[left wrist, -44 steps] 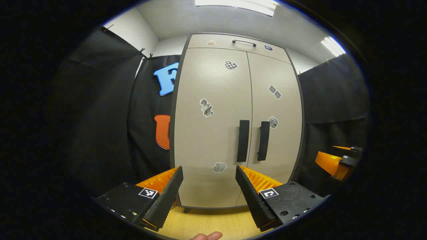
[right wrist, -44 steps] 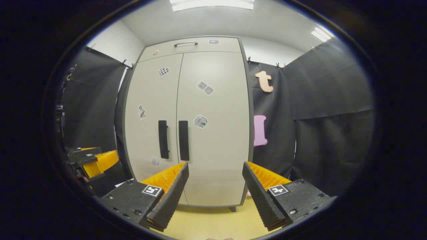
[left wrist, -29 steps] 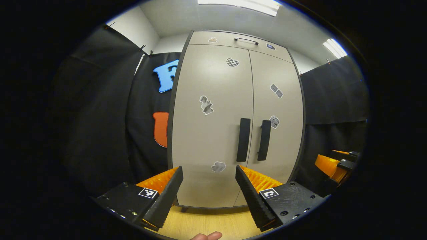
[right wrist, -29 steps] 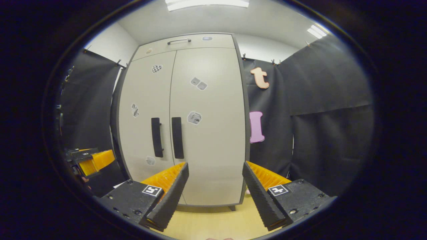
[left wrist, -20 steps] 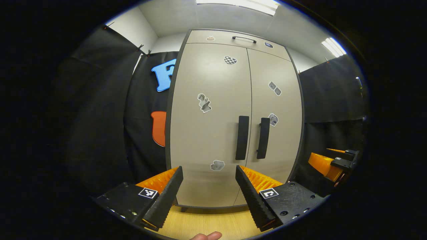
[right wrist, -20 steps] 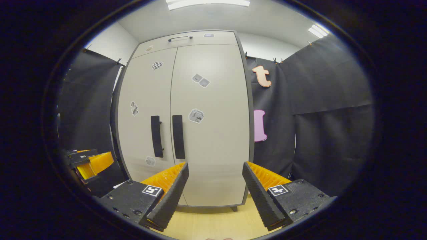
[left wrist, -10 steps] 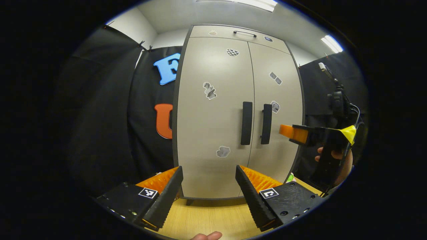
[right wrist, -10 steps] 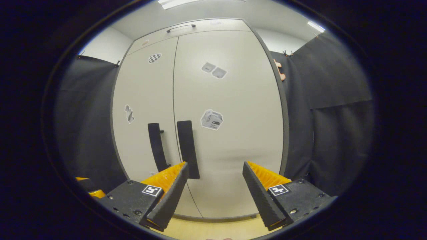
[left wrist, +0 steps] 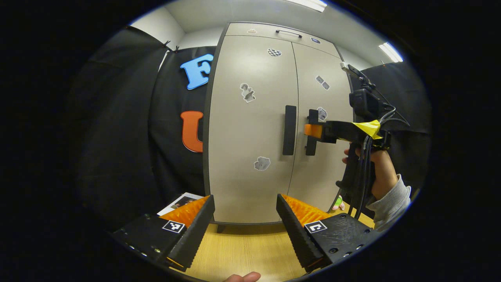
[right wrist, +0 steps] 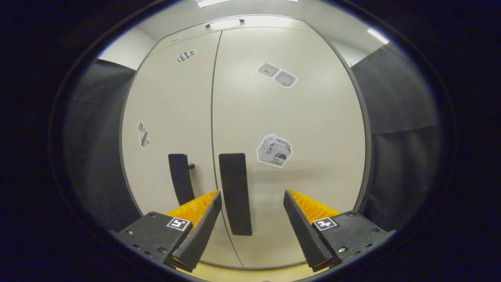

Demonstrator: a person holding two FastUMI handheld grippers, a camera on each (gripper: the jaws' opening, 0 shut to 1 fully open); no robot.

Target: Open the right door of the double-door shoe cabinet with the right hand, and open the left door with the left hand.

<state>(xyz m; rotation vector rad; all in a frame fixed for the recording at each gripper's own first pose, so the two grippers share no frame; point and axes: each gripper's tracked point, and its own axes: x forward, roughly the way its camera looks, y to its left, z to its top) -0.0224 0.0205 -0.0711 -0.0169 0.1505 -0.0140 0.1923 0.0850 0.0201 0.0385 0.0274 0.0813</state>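
Your right gripper [right wrist: 250, 219] is spread wide and empty, the right door handle [right wrist: 235, 194] between its fingers toward the left one at 11 o'clock; contact is hard to judge. Your left gripper [left wrist: 244, 219] gapes too, well back from the shoe cabinet [left wrist: 250, 156], left door handle [left wrist: 289, 130] at 1 o'clock. Both doors sit flush.

Right gripper [left wrist: 313, 130] at right door handle [right wrist: 235, 194], left door handle [right wrist: 181, 178] just beside.

The right gripper [left wrist: 309, 130] has risen and closed in on the right door's handle [right wrist: 235, 194], fingers still spread.
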